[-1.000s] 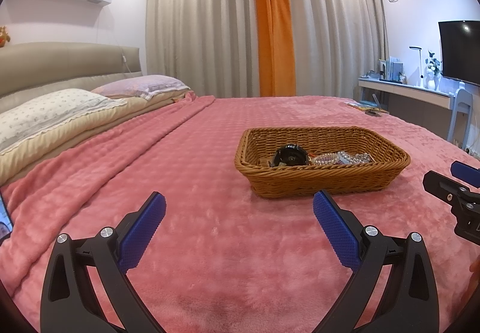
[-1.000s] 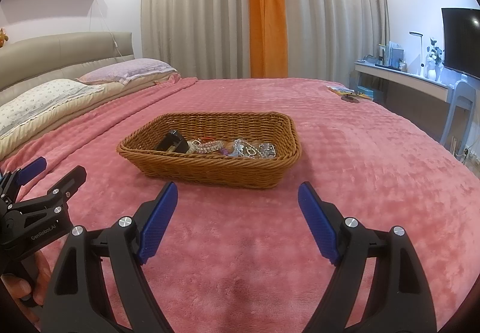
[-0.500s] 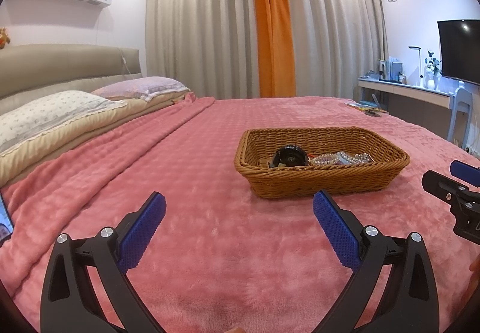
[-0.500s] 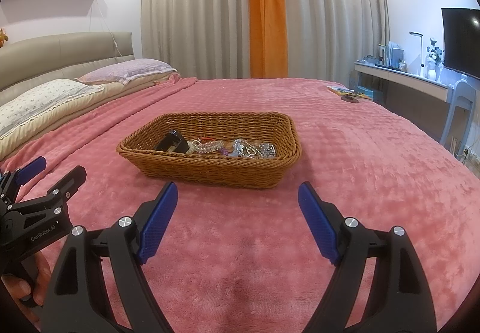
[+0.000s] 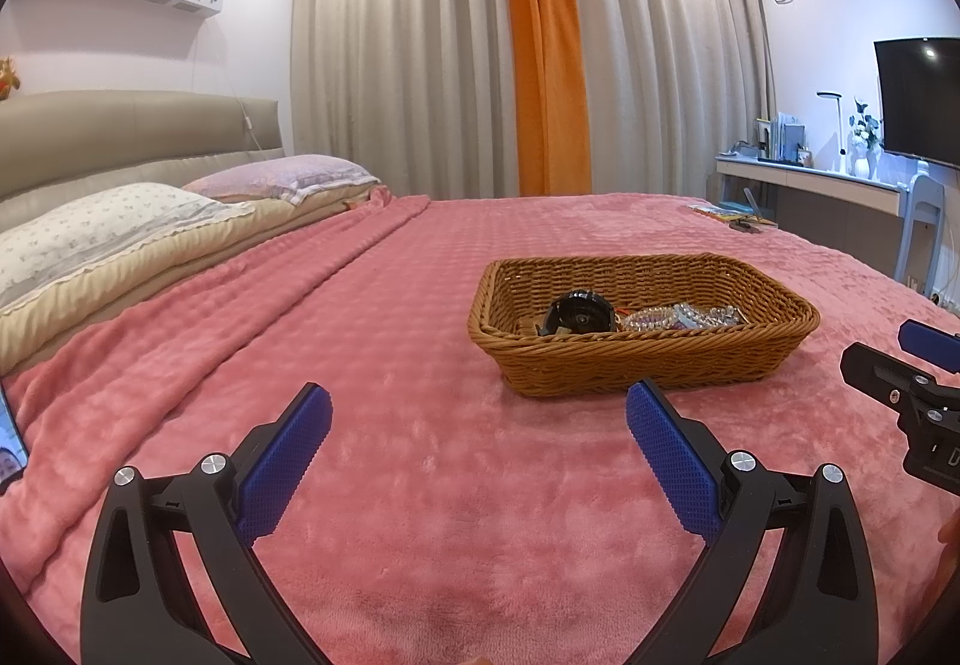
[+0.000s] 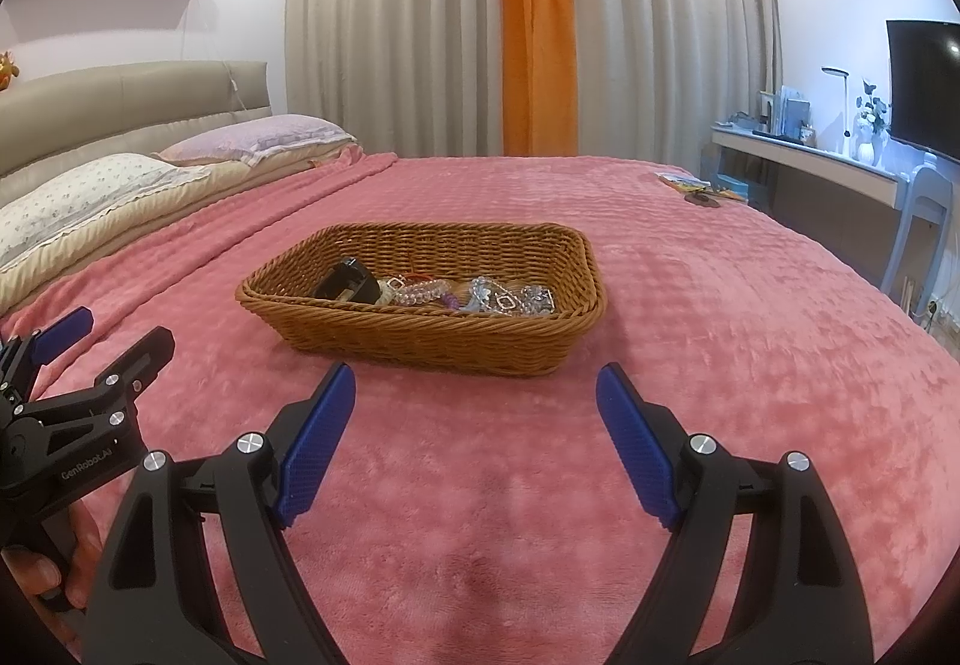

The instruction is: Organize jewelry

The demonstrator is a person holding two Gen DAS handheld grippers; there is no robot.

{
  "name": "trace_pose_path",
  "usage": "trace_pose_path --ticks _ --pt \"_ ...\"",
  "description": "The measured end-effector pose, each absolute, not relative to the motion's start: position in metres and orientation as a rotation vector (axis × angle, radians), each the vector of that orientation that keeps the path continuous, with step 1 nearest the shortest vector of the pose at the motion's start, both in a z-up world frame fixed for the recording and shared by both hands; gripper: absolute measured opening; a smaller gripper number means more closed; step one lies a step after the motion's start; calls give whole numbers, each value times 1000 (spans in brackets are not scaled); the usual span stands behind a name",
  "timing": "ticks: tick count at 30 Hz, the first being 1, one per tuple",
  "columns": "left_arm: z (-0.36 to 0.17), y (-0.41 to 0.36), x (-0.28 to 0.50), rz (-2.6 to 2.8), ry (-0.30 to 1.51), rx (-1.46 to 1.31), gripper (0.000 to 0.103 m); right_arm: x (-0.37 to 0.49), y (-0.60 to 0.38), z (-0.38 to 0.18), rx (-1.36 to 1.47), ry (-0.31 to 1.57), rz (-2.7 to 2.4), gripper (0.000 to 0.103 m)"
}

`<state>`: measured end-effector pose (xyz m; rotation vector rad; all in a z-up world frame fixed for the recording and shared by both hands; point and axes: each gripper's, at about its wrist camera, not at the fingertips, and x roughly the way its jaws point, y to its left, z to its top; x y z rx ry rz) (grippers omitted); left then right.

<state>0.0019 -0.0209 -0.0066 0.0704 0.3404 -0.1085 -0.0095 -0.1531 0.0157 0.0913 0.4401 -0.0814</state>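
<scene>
Wicker basket [image 6: 420,299], brown, oblong, is sitting on the pink blanket [image 6: 690,365] of the bed, ahead of both grippers and apart from them.

Contents: jewelry [image 6: 474,296], beaded and clear pieces with silver ones, is lying heaped along the basket floor; a black round item [image 5: 577,312], possibly a watch or case, is resting at the left end of the heap.

Left gripper [image 5: 477,428]: blue pads are standing wide apart, holding nothing.

Right gripper [image 6: 474,419]: likewise spread, holding nothing.

Change over the past second: almost none. Basket, contents and both grippers are keeping their places; only a slight drift of view is showing.

Bearing on task: jewelry is all lying inside the basket, unsorted as far as can be seen. This is fitting either a pause ahead of picking pieces out or a rest after gathering them in.
</scene>
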Motion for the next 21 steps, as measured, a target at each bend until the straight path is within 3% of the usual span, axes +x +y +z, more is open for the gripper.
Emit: trace_pose_path --ticks 21 --pt "-3 -21 2 -126 327 88 96 -9 -154 15 89 441 -81 78"
